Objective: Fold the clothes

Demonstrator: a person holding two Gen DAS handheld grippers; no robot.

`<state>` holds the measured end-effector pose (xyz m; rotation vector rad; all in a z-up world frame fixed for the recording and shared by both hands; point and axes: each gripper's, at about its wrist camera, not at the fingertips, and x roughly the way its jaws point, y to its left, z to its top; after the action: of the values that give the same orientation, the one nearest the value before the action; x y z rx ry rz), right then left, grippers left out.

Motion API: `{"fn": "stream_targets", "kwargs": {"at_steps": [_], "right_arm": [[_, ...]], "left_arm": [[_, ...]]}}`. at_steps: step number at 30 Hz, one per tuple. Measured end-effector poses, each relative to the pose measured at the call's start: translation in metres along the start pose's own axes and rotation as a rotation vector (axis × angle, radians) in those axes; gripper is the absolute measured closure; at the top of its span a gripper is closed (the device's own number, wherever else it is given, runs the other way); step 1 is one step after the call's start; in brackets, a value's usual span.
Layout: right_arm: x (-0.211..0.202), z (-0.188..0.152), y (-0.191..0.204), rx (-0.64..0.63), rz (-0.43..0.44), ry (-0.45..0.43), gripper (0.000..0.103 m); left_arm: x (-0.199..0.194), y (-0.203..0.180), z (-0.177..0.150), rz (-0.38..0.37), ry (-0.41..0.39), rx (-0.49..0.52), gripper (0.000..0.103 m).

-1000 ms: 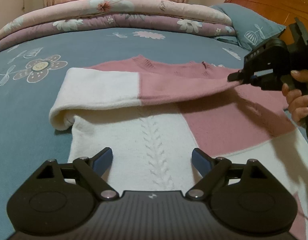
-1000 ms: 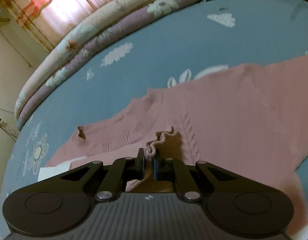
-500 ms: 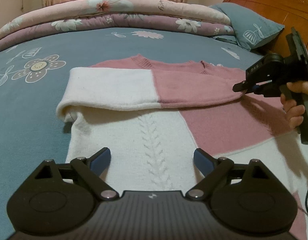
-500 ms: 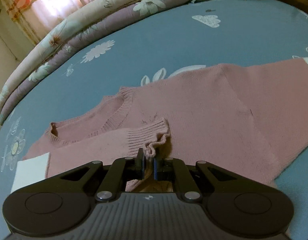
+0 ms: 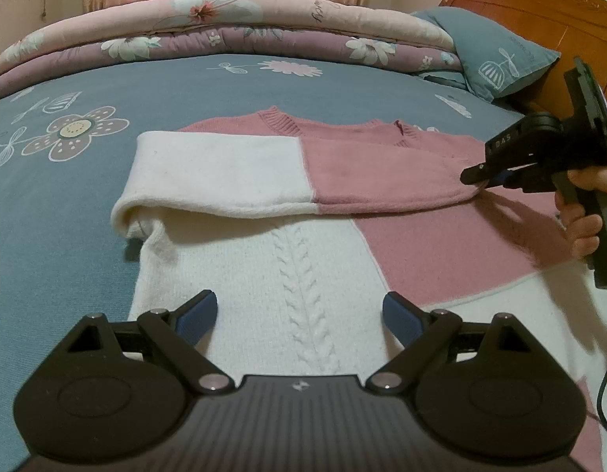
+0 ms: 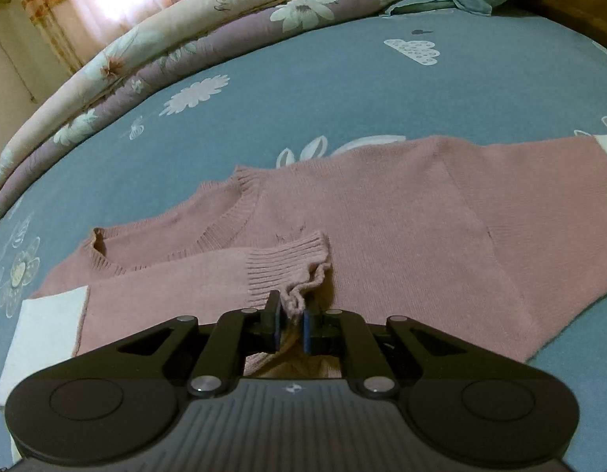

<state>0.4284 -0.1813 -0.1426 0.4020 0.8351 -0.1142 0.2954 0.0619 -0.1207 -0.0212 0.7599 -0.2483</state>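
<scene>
A pink and white knit sweater (image 5: 303, 259) lies flat on the bed. Its left sleeve (image 5: 295, 173) is folded across the chest, and the ribbed pink cuff (image 6: 291, 267) rests on the pink body (image 6: 441, 244). My right gripper (image 6: 291, 324) is at the cuff's frilled edge. Its jaws are opening, a gap shows beside each pad, and the edge lies loose between them. From the left wrist view the right gripper (image 5: 482, 175) sits at the sleeve's end, held by a hand (image 5: 582, 212). My left gripper (image 5: 299, 314) hovers open over the white lower half, holding nothing.
A blue flowered sheet (image 5: 67, 204) covers the bed around the sweater. A rolled floral quilt (image 5: 224, 27) runs along the far side. A blue pillow (image 5: 496, 55) leans on the wooden headboard (image 5: 539, 11) at the far right. The other sleeve (image 6: 559, 181) stretches out to the right.
The right gripper lowered the cuff onto the sweater's chest and its jaws parted from a tight pinch. The sleeve now lies flat. The left gripper kept still.
</scene>
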Motion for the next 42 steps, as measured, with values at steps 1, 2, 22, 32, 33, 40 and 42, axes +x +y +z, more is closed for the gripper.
{"fn": "stream_targets", "kwargs": {"at_steps": [1,2,22,32,33,40,42], "right_arm": [[-0.005,0.000,0.003,-0.003,-0.035,-0.005,0.071],[-0.013,0.000,0.007,-0.020,-0.051,-0.032,0.069],[-0.014,-0.102,0.279,-0.682,0.367,0.146,0.089],[-0.039,-0.108,0.277,-0.621,0.416,0.108,0.089],[-0.047,-0.111,0.272,-0.620,0.439,0.110,0.089],[-0.040,-0.147,0.284,-0.732,0.458,0.100,0.087],[-0.035,-0.150,0.287,-0.720,0.471,0.100,0.086]], "left_arm": [[-0.001,0.001,0.001,-0.003,0.003,-0.007,0.012],[-0.003,0.003,0.003,-0.005,0.006,-0.015,0.012],[-0.064,0.180,0.005,0.145,-0.123,-0.500,0.012],[-0.065,0.181,0.005,0.124,-0.139,-0.522,0.012],[-0.065,0.182,0.004,0.122,-0.142,-0.534,0.012],[-0.064,0.180,0.004,0.105,-0.139,-0.527,0.012],[-0.065,0.180,0.004,0.116,-0.140,-0.532,0.012]]}}
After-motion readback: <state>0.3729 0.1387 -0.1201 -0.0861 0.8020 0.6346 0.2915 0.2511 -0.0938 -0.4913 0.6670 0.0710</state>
